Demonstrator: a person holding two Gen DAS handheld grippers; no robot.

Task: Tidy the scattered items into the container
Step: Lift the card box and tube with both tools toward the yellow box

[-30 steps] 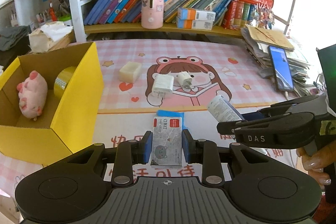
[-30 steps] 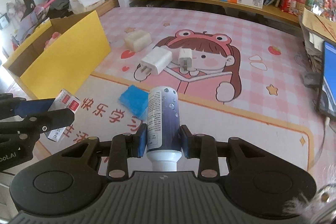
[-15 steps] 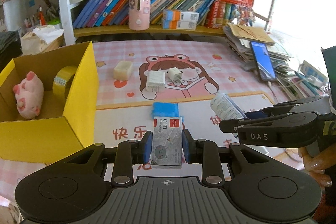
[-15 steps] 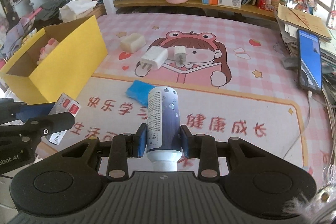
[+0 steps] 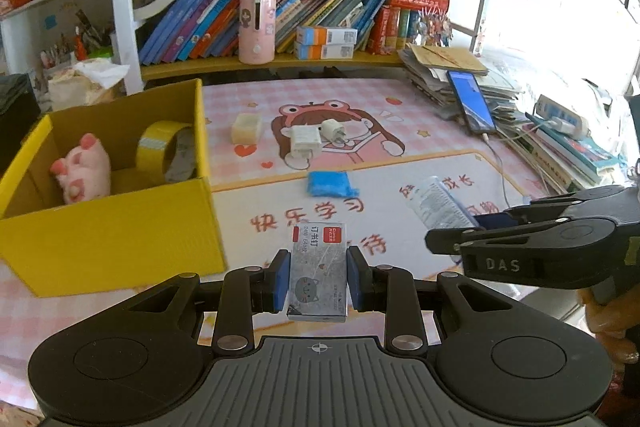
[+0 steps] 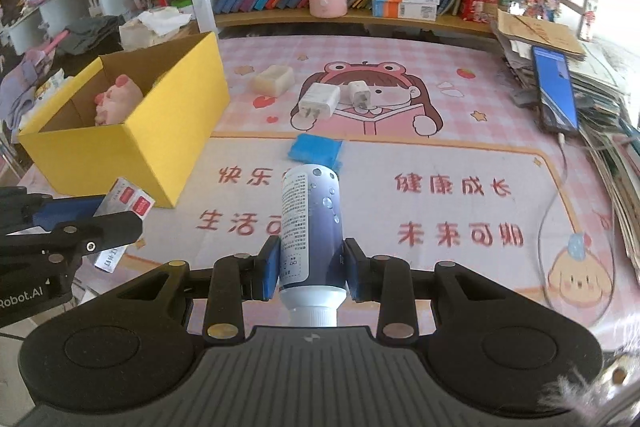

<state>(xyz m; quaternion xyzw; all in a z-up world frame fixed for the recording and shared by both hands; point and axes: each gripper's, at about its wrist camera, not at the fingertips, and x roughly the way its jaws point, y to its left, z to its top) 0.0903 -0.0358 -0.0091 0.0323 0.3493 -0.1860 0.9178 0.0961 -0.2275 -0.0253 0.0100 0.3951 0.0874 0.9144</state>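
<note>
The right gripper carries "DAS" on its side; the left gripper reads "Robot.AI". The desk mat shows red characters "快乐学习", "健康成长" and "未来可期". The staple box is labelled "订书钉".

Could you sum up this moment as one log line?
left gripper: holds staples box | right gripper: holds tube | yellow box: neither dropped yet
</note>
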